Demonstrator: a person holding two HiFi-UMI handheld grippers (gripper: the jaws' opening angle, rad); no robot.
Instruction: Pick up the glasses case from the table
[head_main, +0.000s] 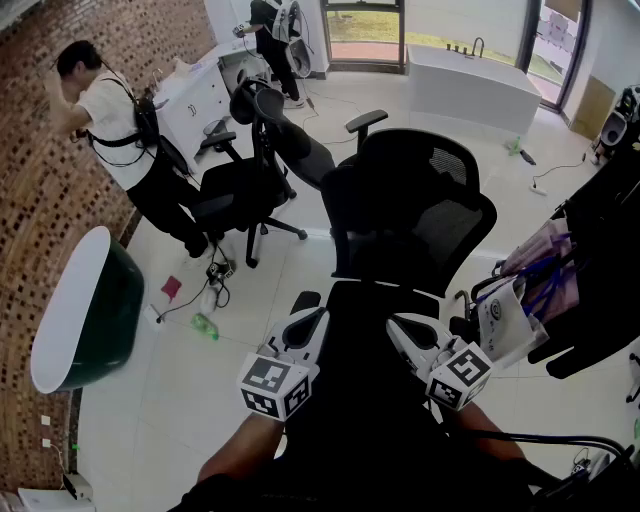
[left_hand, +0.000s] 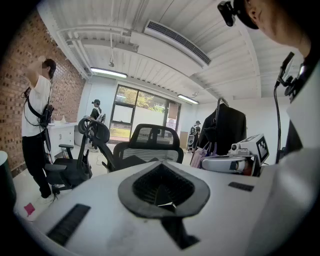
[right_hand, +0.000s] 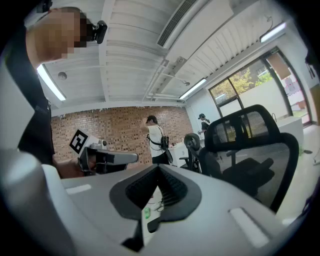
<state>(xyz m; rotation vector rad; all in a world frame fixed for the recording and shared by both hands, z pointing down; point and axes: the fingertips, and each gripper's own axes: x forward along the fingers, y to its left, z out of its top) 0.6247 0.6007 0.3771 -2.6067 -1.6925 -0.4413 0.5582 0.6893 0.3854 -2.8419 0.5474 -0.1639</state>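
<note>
No glasses case and no table top show in any view. In the head view my left gripper (head_main: 306, 320) and right gripper (head_main: 402, 328) are held side by side, close in front of a black mesh office chair (head_main: 410, 215). Both point roughly level at the chair back. The left gripper (left_hand: 162, 185) has its jaws together with nothing between them. The right gripper (right_hand: 159, 187) also looks closed and empty. Each gripper appears beside the other: the right gripper (left_hand: 235, 161) in the left gripper view, the left gripper (right_hand: 102, 157) in the right gripper view.
A second black chair (head_main: 250, 180) stands behind on the white tile floor. A person in a white shirt (head_main: 110, 110) stands by the brick wall. A green and white tub (head_main: 80, 310) is at left, bags (head_main: 530, 290) hang at right, and a green bottle (head_main: 205, 327) lies on the floor.
</note>
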